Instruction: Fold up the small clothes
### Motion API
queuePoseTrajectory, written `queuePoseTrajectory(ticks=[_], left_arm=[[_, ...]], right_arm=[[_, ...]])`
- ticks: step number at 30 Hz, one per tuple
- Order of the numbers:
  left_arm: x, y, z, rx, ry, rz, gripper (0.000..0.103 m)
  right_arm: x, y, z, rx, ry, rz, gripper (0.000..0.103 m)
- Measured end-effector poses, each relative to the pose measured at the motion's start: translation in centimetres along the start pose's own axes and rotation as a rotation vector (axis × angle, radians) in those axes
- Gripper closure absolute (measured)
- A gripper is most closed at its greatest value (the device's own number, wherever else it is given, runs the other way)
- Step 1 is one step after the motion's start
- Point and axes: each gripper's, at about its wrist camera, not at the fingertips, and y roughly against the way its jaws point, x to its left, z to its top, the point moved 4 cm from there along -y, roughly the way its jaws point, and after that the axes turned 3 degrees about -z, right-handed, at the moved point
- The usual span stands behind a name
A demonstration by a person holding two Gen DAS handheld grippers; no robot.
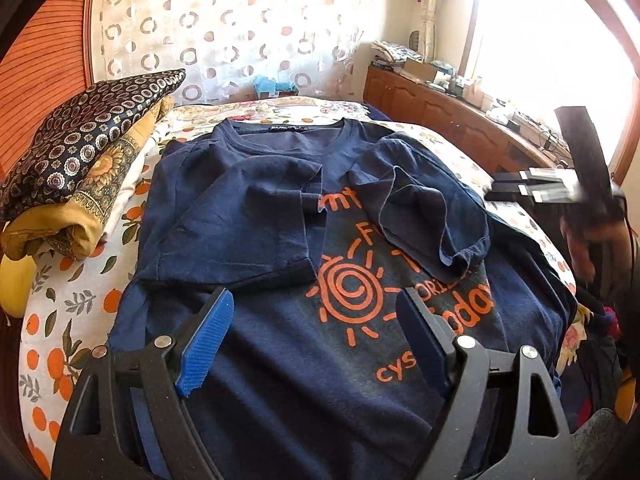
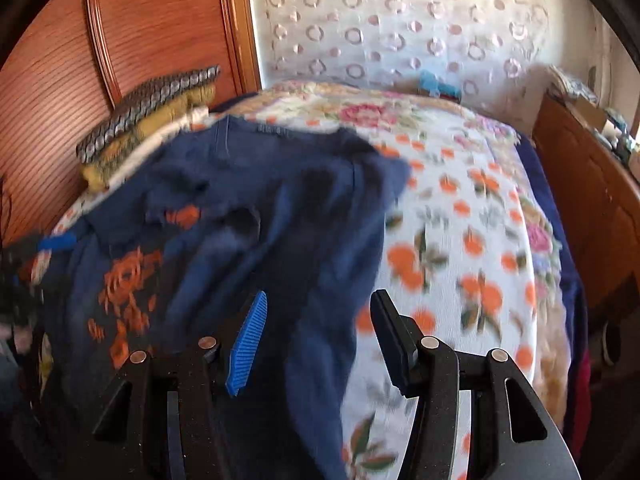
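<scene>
A navy T-shirt (image 1: 280, 380) with an orange sun print lies face up on the bed, both short sleeves folded in over the chest. My left gripper (image 1: 316, 320) hovers over the shirt's lower half, open, with nothing between its blue pads (image 1: 208, 344). The right gripper (image 1: 560, 188) shows blurred at the right edge of the left wrist view, with a hand (image 1: 580, 240) on it. In its own view the right gripper (image 2: 320, 320) is open above the right side edge of the T-shirt (image 2: 260, 220), and its pads press on nothing.
The bedspread (image 1: 60, 320) is white with orange fruit. A stack of folded patterned cloths (image 1: 80, 168) sits at the bed's far left by a wooden panel (image 2: 60, 60). A cluttered wooden dresser (image 1: 440, 108) runs along the right under a bright window.
</scene>
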Motion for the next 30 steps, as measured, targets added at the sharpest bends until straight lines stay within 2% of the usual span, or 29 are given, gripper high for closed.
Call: queuePoseTrajectory(ticks=[4, 7, 13, 19, 21, 23, 25, 30], left_arm=[[-0.2, -0.2, 0.1, 0.002, 0.001, -0.004, 0.019], [-0.7, -0.4, 0.3, 0.003, -0.01, -0.004, 0.019], [-2.3, -1.4, 1.4, -0.003, -0.031, -0.035, 0.019], [-5.2, -3.5, 3.6, 0.01, -0.091, -0.111, 0.02], [-6.2, -4.6, 4.4, 0.026, -0.109, -0.151, 0.029], [-6.8, -5.9, 5.1, 0.047, -0.119, -0.182, 0.045], [-7.1, -7.2, 5.8, 0.056, -0.128, -0.205, 0.055], [-6.7, -10.0, 7.6, 0.096, -0.161, -0.142, 0.056]], right_arm=[[0.5, 0.5, -3.1, 0.031, -0.001, -0.012, 0.047], [-0.3, 0.5, -5.0, 0.062, 0.007, -0.055, 0.047], [-1.0, 1.9, -6.4, 0.039, -0.026, -0.061, 0.047], [-1.7, 2.3, -7.4, -0.011, -0.061, -0.048, 0.047], [-1.7, 2.0, -7.6, -0.018, -0.081, -0.06, 0.047], [-2.1, 1.5, -8.3, -0.022, -0.091, -0.073, 0.047], [-2.1, 1.2, -8.7, -0.019, -0.1, -0.087, 0.047], [-1.6, 1.0, -9.2, -0.068, -0.096, -0.117, 0.044]])
